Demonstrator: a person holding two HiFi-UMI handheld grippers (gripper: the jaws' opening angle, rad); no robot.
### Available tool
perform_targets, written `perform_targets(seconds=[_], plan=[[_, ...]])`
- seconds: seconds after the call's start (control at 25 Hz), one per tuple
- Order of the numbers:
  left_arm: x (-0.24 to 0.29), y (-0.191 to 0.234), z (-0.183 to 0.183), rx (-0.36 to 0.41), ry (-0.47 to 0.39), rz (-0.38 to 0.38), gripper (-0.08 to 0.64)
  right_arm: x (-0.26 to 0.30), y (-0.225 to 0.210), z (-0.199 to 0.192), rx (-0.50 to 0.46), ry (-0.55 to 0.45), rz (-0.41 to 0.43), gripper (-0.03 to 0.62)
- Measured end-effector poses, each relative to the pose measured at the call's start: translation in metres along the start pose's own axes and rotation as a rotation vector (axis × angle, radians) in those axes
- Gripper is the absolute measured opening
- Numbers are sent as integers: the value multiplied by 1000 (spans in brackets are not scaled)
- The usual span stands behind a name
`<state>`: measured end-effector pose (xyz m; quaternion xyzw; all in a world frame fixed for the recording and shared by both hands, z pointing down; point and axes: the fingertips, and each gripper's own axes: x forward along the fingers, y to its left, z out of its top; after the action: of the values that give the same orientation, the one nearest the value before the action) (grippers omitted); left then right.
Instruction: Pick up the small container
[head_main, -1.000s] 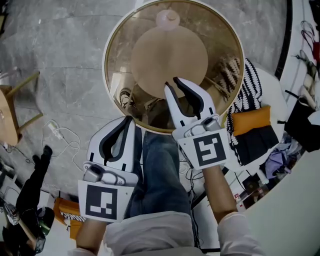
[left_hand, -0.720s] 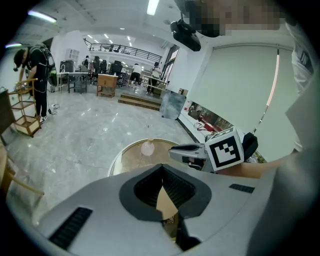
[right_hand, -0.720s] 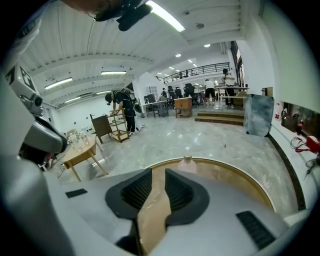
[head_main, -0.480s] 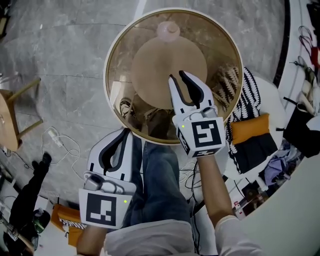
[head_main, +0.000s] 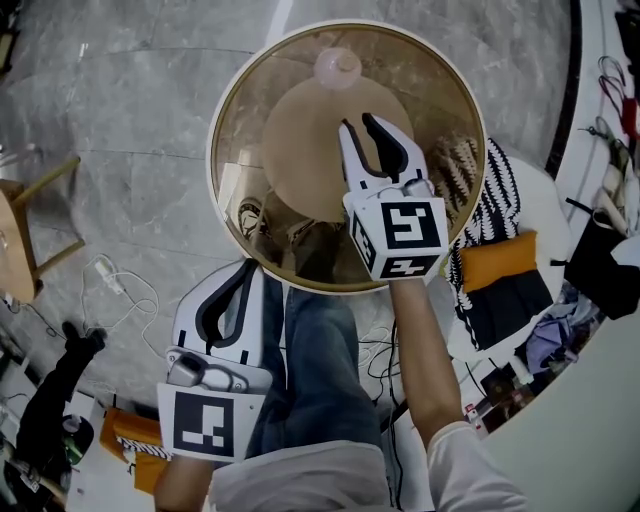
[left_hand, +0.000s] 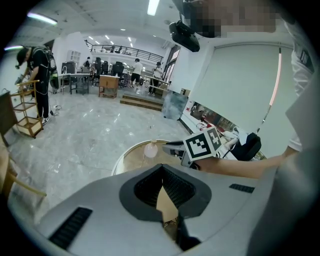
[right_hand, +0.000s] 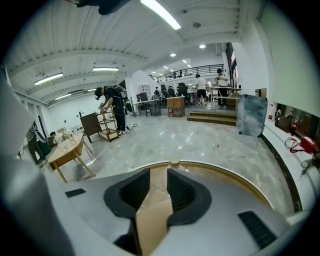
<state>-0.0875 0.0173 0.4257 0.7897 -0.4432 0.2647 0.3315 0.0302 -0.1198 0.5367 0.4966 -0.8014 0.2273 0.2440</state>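
The small container (head_main: 337, 67), a translucent pinkish jar with a lid, stands at the far edge of the round glass table (head_main: 222, 110). It also shows small in the left gripper view (left_hand: 150, 148) and the right gripper view (right_hand: 174, 162). My right gripper (head_main: 357, 122) hovers over the table's middle, pointing at the container and still a short way from it. Its jaws have just been opening, and nothing is between them (right_hand: 158, 175). My left gripper (head_main: 256, 266) rests low over the person's lap, its tips together and empty (left_hand: 162, 177).
A tan disc base (head_main: 310, 140) shows through the glass top, with shoes (head_main: 255, 200) beneath. A wooden stool (head_main: 15, 235) and white cables (head_main: 125, 275) lie at the left. Striped cloth and an orange cushion (head_main: 500, 250) sit at the right, by a white counter (head_main: 600, 400).
My right gripper has moved forward across the table toward the container and its jaws have spread wider. The left gripper has stayed in place.
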Motion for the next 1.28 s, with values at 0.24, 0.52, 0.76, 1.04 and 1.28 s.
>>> perform_targets(seconds=[0.24,0.52,0.76,1.04,1.28], plan=[[3,6,3,-6,3,6,17,19,-9,7,-2,0,-9,130],[6,11,4,-21,13,18,17,43,-16,7,1,24,-4,138],[8,14,7,-33,11,20,18,59,-24,4,18,47,-15,149],[14,20,10,-37,17,20,18,77,-30,3,21,72,-19,161],[16,24,8,-48,24,20,17,88,-33,2,52,90,-34,173]])
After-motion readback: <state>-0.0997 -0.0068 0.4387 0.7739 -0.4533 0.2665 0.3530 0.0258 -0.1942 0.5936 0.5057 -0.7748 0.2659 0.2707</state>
